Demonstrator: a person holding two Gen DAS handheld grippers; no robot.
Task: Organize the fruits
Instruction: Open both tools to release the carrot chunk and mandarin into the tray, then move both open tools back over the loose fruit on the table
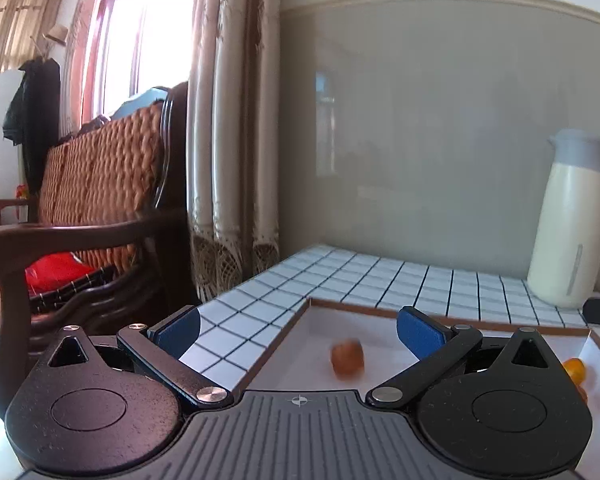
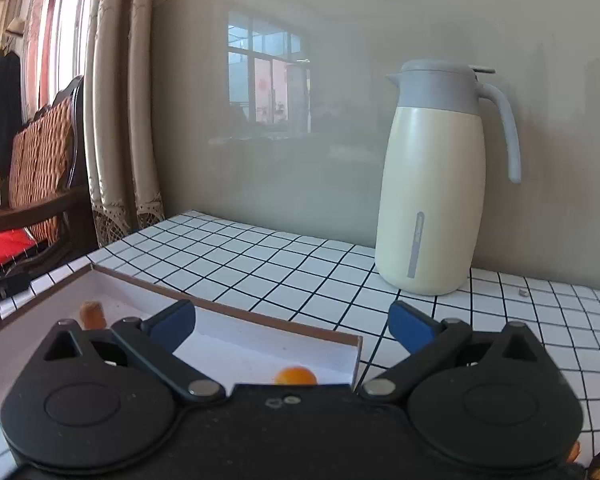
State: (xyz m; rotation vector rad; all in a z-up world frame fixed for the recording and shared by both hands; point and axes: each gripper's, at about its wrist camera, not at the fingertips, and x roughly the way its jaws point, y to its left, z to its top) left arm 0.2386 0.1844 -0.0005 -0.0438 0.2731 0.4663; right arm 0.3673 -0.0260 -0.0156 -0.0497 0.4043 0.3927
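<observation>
The left gripper [image 1: 298, 330] stands wide open, nothing between its blue pads [image 1: 414, 334]. Just ahead of them, nearer the right pad, a brownish fruit [image 1: 347, 359] (blurred, so its kind is unclear) lies in the white tray [image 1: 300, 320]. An orange fruit [image 1: 575, 369] sits farther right. The right gripper [image 2: 292, 326] is equally spread and empty; a small orange fruit [image 2: 295, 376] lies between its fingers, close to the body. Beyond stands a cream thermos jug [image 2: 432, 200] on the tiled table [image 2: 260, 256].
</observation>
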